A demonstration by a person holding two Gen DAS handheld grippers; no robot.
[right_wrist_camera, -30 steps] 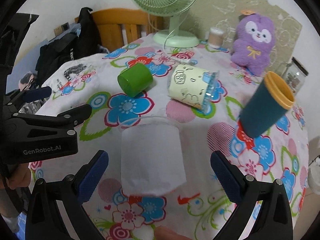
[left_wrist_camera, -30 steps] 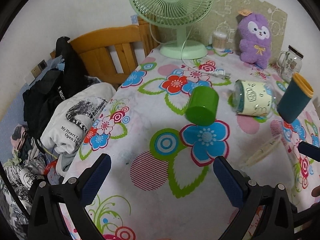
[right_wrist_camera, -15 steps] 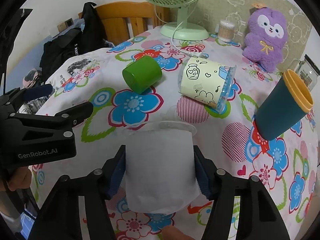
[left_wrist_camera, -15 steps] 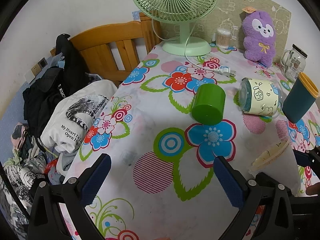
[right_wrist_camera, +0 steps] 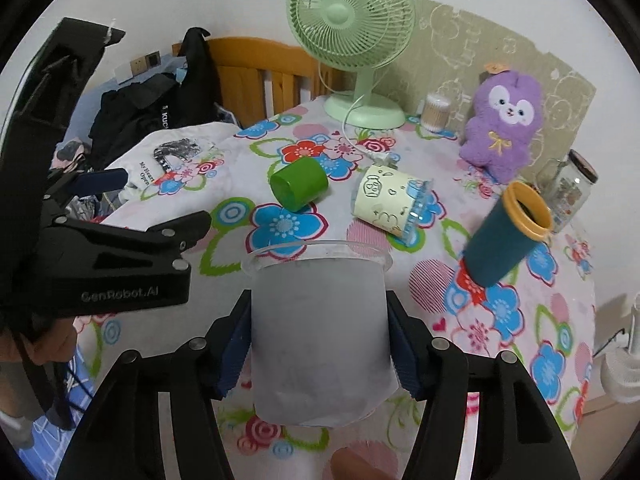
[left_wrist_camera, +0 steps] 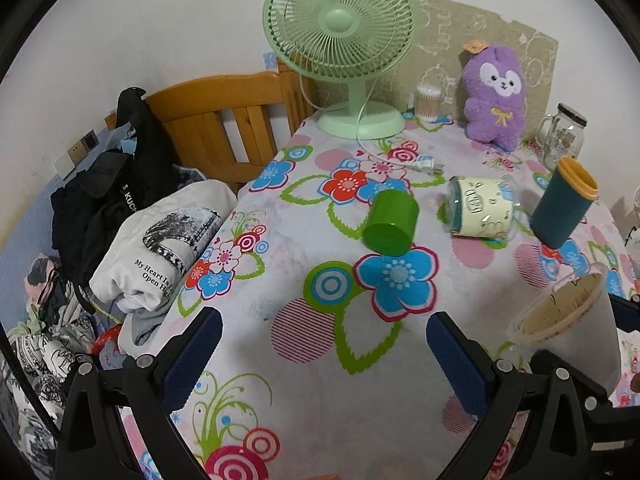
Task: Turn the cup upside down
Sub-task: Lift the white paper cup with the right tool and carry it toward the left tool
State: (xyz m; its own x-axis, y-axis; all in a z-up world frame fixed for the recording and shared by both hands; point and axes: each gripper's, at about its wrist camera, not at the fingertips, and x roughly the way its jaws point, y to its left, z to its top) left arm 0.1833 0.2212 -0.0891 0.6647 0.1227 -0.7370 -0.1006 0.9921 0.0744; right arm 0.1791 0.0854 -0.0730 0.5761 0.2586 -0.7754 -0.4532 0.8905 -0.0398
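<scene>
My right gripper point(right_wrist_camera: 319, 344) is shut on a frosted translucent plastic cup point(right_wrist_camera: 320, 328), its rim facing away, lifted off the flowered tablecloth point(right_wrist_camera: 500, 320). In the left wrist view the same cup point(left_wrist_camera: 560, 312) shows at the right edge, tilted, its open mouth towards the camera. My left gripper point(left_wrist_camera: 320, 344) is open and empty over the near left part of the table point(left_wrist_camera: 320, 360); it also shows in the right wrist view point(right_wrist_camera: 132, 216).
A green cup point(right_wrist_camera: 298, 184) and a cream patterned cup point(right_wrist_camera: 394, 204) lie on their sides mid-table. A teal cup with yellow rim point(right_wrist_camera: 506, 234) leans at the right. A green fan point(right_wrist_camera: 352, 40), purple plush point(right_wrist_camera: 504, 128) and glass jar point(right_wrist_camera: 568, 188) stand behind. Clothes point(left_wrist_camera: 120, 220) lie left.
My right gripper closed on the frosted cup and lifted it, tilting its mouth into the left wrist view. My left gripper stayed open and shifted only slightly.
</scene>
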